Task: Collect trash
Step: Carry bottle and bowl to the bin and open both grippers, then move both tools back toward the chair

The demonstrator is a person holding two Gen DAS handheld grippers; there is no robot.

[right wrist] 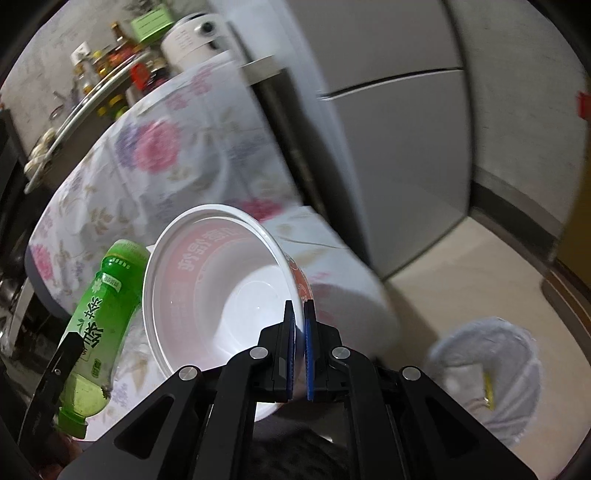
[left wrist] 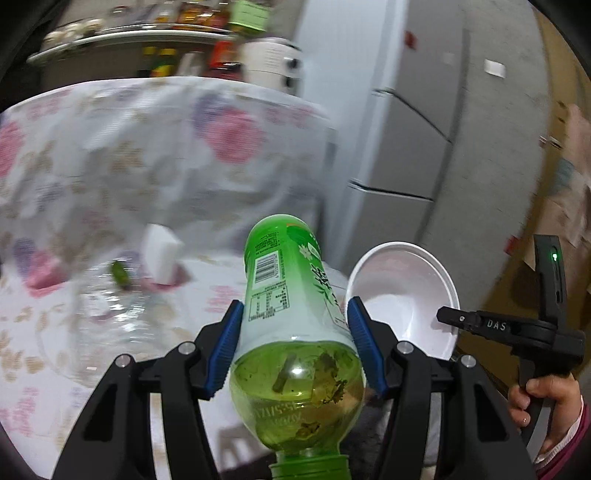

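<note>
My left gripper [left wrist: 295,332] is shut on a green tea bottle [left wrist: 291,325] held cap-down toward the camera, with some green liquid and dregs in it. The bottle also shows in the right wrist view [right wrist: 99,325]. My right gripper [right wrist: 300,321] is shut on the rim of a white instant-noodle bowl [right wrist: 221,295], tilted and empty; the bowl shows in the left wrist view [left wrist: 406,291] just right of the bottle. A bin lined with a white bag [right wrist: 484,373] stands on the floor at the lower right, below the bowl.
A table with a floral cloth [left wrist: 129,147] holds a white block [left wrist: 160,254], a small green scrap [left wrist: 120,273] and clear plastic [left wrist: 110,325]. A grey fridge [left wrist: 424,129] stands to the right. A shelf of bottles [left wrist: 147,33] is behind.
</note>
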